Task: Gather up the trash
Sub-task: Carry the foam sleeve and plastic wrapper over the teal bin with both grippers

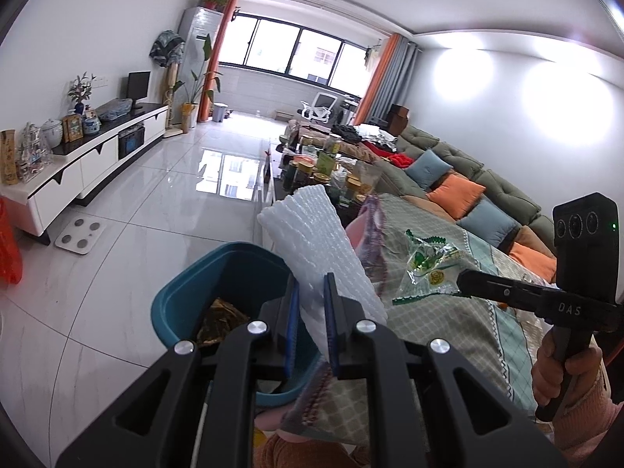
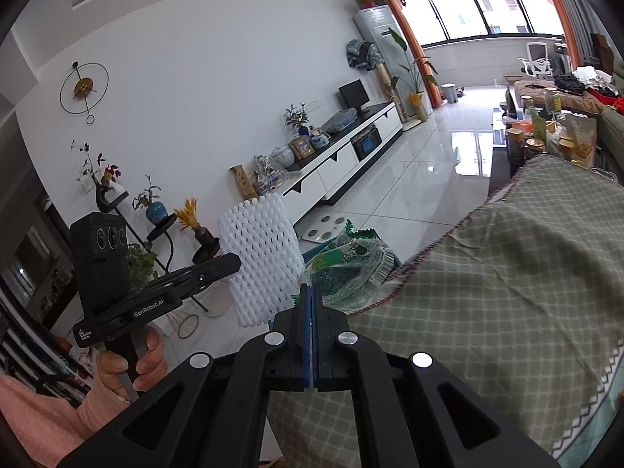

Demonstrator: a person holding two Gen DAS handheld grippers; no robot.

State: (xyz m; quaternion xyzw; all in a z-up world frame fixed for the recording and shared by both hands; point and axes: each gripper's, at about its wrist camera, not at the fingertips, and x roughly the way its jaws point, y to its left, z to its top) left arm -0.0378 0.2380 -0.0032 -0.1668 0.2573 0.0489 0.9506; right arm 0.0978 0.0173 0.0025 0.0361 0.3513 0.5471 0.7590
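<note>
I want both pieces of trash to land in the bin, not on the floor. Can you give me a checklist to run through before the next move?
1. Left tongs gripping the white foam net: ok, pads pressed on its lower end.
2. Right tongs gripping the green wrapper: ok, shut on its edge.
3. Teal bin open and with room: ok, only some brown trash at the bottom.
4. Foam net over the bin mouth: cannot tell, it sits near the bin's right rim.
5. Wrapper over the bin: not ok, it hangs above the patterned cloth.
</note>
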